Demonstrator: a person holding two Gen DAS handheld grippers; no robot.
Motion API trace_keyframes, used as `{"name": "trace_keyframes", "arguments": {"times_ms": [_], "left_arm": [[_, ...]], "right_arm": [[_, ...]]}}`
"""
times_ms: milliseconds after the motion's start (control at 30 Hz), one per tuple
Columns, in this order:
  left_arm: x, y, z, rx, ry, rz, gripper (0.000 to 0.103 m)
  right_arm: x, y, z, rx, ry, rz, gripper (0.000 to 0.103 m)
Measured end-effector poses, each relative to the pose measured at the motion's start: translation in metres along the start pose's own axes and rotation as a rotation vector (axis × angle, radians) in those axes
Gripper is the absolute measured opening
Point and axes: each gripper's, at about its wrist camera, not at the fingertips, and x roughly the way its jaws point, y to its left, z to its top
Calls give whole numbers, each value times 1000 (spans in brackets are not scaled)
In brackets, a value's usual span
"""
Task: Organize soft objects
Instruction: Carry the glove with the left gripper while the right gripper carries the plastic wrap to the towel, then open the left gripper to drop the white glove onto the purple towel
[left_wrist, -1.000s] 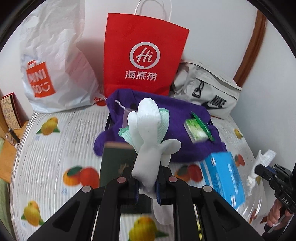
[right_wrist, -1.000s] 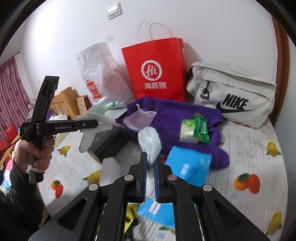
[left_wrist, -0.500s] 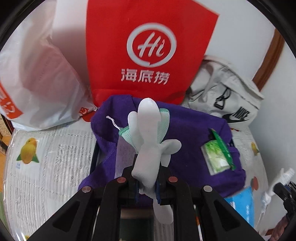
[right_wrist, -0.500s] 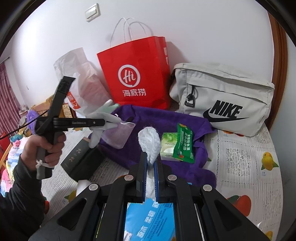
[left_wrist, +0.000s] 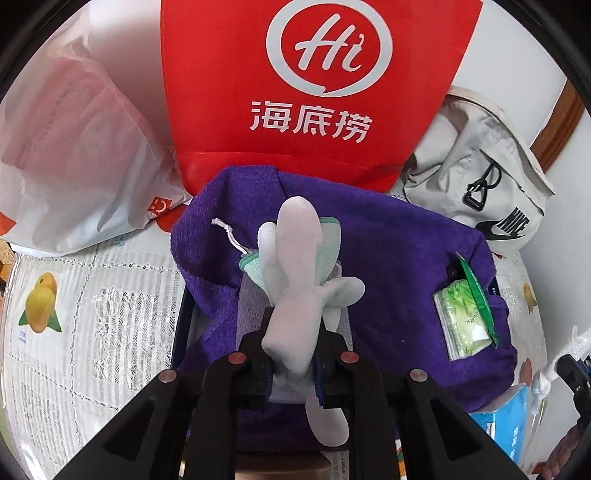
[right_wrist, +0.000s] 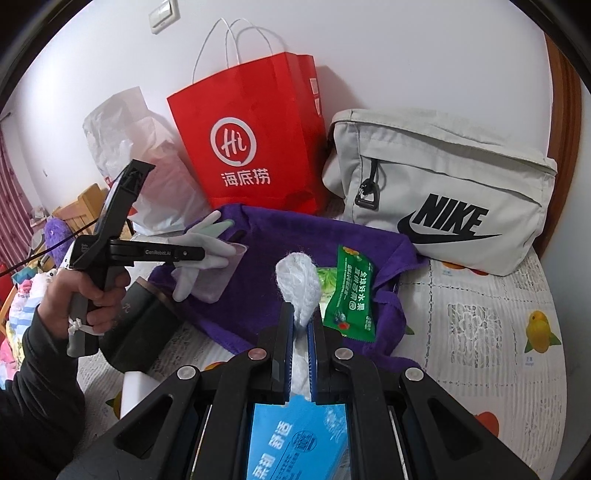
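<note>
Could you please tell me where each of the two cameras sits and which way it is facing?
Left wrist: on the left claw, looking steeply down at the purple towel before the red paper bag; its jaws are opening around a pale glove.
Right wrist: on the right claw, pinching white knit fabric, facing the Nike bag; the person's left hand shows.
Shared: towel, red bag, Nike bag, green packet.

White wall (right_wrist: 406, 55), wall switch (right_wrist: 162, 16), brown door frame (right_wrist: 563, 122), striped curtain (right_wrist: 14, 221)
</note>
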Motion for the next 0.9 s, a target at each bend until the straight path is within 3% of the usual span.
{"name": "trace_keyframes", "arguments": {"times_ms": [67, 133, 200, 533, 700, 900], "left_arm": [[3, -1, 1, 1, 7, 8, 28], [4, -1, 2, -2, 9, 15, 48], [0, 0, 1, -10, -11, 8, 58], [-57, 1, -21, 7, -80, 0, 62], [-100, -4, -60, 38, -115, -17, 67], [-127, -13, -111, 47, -74, -40, 69]], "right_arm": [[3, -2, 2, -4, 4, -4, 7], [6, -3, 3, -5, 5, -7, 7], [9, -4, 6, -12, 7, -18, 7], [28, -13, 11, -11, 22, -29, 7], [34, -15, 15, -25, 24, -55, 7], [46, -19, 15, -25, 47, -63, 7]]}}
